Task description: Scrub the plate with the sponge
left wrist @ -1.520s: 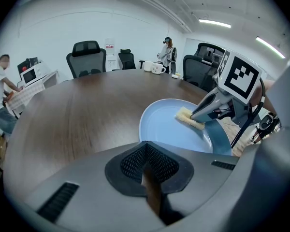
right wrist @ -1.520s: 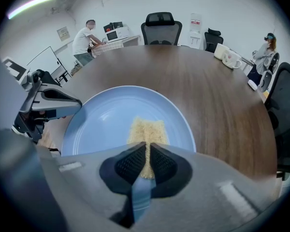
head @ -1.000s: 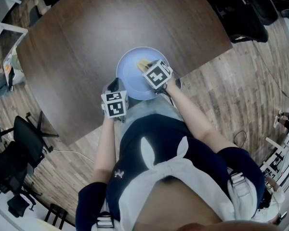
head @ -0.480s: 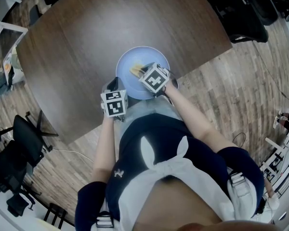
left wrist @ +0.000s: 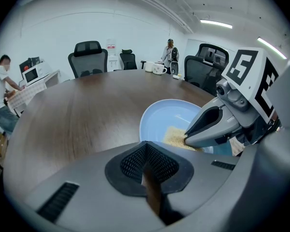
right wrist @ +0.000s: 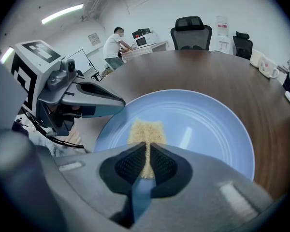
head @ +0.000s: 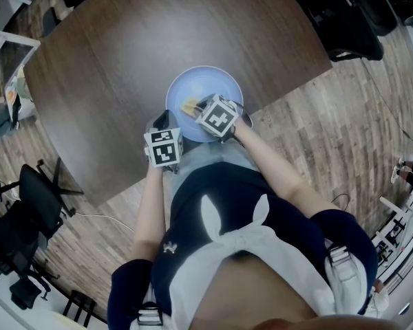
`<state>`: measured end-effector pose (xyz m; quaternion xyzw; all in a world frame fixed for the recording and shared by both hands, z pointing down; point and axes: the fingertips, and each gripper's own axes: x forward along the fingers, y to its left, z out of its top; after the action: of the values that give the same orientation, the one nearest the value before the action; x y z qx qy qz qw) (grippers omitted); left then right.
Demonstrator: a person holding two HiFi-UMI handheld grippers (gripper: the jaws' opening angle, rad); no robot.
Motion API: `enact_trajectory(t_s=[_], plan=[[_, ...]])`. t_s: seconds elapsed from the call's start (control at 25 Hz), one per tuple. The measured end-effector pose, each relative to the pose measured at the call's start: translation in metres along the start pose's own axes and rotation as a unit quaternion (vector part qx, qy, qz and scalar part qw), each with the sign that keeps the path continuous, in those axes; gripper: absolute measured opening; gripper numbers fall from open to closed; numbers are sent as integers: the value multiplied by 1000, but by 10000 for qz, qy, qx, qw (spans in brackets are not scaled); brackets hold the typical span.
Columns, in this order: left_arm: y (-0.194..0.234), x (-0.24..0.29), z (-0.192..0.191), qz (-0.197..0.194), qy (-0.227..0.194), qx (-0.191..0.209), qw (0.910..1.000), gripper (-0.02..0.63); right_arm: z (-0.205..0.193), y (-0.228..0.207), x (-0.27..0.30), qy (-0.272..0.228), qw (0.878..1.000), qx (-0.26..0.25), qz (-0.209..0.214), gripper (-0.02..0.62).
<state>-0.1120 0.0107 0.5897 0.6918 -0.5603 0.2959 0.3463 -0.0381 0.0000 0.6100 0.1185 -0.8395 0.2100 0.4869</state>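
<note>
The right forearm reaches in from the near right, and the right claw is clamped on the yellow sponge, pressing it flat on the pale blue plate near the near edge of the dark surface. The sponge's long axis runs straight on from the claw, pointing left and slightly far, on the plate's near-left part. The left arm runs alongside the body, its left claw pinched together and empty, just beside the plate's near-left rim.

No words or numbers could be read. The left gripper and right gripper bore only black-and-white square patterns; a wall sign at eleven o'clock was too small.
</note>
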Motion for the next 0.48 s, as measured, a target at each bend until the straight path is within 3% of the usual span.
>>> enact_trajectory(t_s=[0.48], plan=[[0, -1, -1, -2, 7, -17, 10000, 3, -4, 20, 2, 42, 9989, -287, 356, 25]])
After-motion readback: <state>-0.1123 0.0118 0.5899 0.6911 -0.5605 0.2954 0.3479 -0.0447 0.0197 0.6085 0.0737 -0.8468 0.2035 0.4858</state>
